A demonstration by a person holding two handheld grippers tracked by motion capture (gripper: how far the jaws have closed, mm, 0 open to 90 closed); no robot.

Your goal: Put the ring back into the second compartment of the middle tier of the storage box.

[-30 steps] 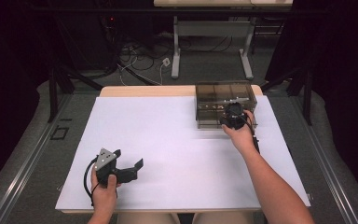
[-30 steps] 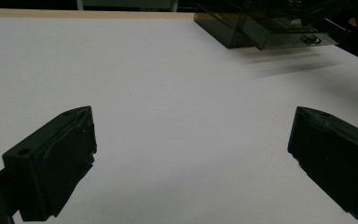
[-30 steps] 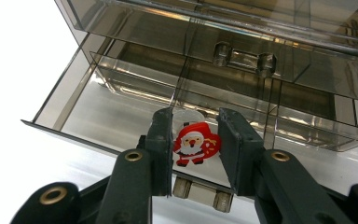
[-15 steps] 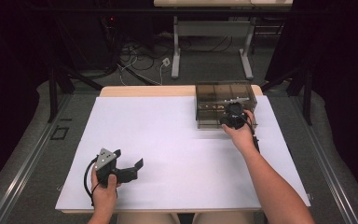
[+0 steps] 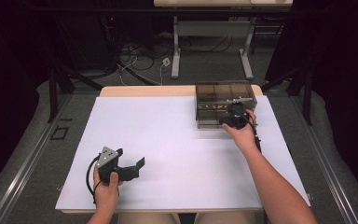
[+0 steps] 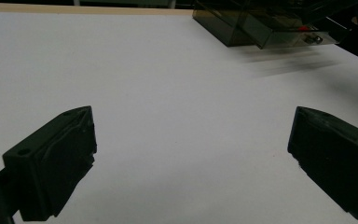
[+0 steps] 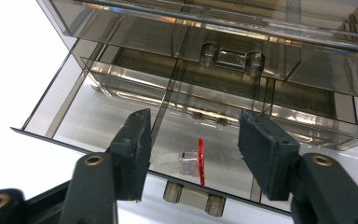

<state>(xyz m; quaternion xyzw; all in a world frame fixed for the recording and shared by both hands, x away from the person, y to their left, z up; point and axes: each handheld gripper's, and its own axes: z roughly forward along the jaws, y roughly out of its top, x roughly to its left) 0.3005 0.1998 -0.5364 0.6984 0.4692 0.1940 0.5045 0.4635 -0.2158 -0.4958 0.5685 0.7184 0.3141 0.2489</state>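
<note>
We're working the smoked clear plastic drawer box [image 5: 224, 103] at the far right of the white table [image 5: 168, 154], with the right gripper [image 7: 193, 140] parked at its front. Its lower drawer [image 7: 121, 116] is standing pulled out toward us, and a small clear piece with a red disc [image 7: 193, 161] is lying on the drawer floor just behind the front wall, between the two jaws but with neither pad touching it. The right jaws have just been opening and are now standing partly apart, gripping nothing; the drawer handle [image 7: 193, 198] is sitting just below them. The left gripper [image 6: 191, 158] is resting wide open over bare table at the near left, well apart from the box and carrying nothing. Handling call: we're judging the box as light, stiff and slick thin-walled plastic, likely to skate on the tabletop and to crack under a hard squeeze, so we're taking the drawer by its moulded handle only, never by the walls. The red-disc piece looks tiny, light and rigid; we're pinching it across the clear body, gently. Count: one box, two drawer handles that we're seeing in the right gripper view (upper handle [image 7: 230, 56] and lower), one small piece, two grippers.
</note>
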